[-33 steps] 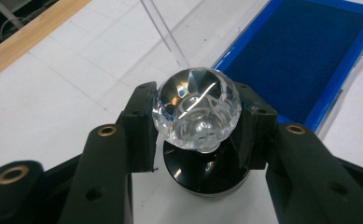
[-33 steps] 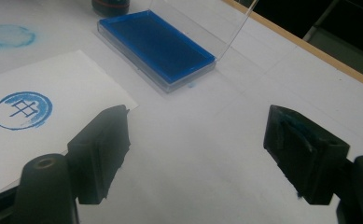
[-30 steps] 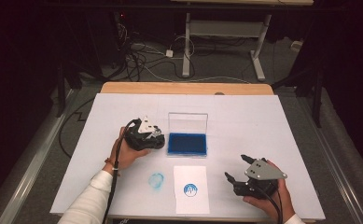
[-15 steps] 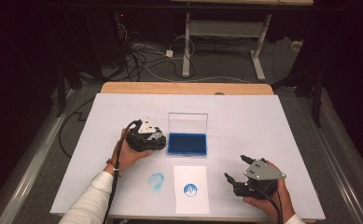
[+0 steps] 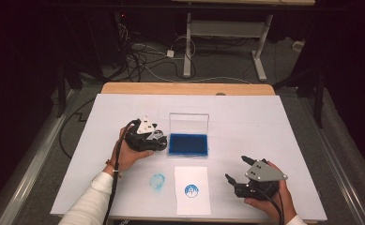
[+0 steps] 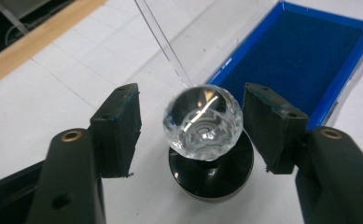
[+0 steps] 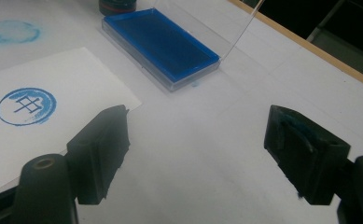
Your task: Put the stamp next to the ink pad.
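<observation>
A clear faceted stamp (image 6: 202, 122) on a black base stands beside the deep-blue ink pad (image 5: 188, 144); the white paper (image 5: 192, 190) bears a blue ring mark.

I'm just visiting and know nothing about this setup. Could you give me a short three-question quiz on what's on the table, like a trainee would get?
1. True or false: the left gripper is clamped on the stamp.
2. What colour is the ink pad? A red, B blue, C black.
3. What is printed on the white paper?

Key:
1. False. Its jaws have just been opening; the stamp's clear knob stands between the pads, with gaps on both sides.
2. B.
3. A round blue stamp mark.
</observation>
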A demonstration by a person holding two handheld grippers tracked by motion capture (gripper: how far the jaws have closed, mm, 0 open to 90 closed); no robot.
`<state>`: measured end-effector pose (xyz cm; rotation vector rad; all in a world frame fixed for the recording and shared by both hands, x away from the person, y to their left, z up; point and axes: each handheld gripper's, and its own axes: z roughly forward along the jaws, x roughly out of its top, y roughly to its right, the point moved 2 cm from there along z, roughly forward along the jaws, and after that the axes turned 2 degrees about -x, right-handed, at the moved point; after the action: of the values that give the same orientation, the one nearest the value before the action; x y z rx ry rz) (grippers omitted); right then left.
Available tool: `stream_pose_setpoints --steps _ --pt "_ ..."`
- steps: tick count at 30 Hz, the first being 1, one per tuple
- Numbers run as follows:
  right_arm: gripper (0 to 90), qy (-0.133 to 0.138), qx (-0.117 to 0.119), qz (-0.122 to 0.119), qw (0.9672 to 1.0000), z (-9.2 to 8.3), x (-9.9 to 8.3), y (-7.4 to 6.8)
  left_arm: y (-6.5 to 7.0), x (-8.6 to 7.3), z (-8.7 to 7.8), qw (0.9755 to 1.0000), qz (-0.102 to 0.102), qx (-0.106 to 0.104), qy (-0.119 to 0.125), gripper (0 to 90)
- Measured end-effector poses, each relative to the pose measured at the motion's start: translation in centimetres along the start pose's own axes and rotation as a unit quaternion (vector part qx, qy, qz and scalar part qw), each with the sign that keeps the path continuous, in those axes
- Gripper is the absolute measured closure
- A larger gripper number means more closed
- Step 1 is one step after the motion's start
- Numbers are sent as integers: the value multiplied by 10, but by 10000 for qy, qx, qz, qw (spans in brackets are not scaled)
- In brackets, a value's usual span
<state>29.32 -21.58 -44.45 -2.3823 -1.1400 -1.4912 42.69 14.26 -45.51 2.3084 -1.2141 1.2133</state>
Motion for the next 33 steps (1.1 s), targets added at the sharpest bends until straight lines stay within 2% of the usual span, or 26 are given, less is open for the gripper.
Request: stream_pose_setpoints --steps 4,10,16,26,33 --pt "220 -3 -1 -1 10000 0 0 0 0 3 -6 9998 -2 132 173 255" --pt "220 22 -16 5 10000 -1 1 0 2 6 -15 9992 45 172 367 185" --pt "220 33 -8 -16 10000 -1 1 -1 6 10 -22 9988 111 132 469 168" --pt "220 55 -22 -34 10000 -1 2 -2 14 16 -33 9973 308 268 608 164" --pt "216 77 -7 -65 9999 -2 3 -2 22 19 -38 9965 452 278 642 164"
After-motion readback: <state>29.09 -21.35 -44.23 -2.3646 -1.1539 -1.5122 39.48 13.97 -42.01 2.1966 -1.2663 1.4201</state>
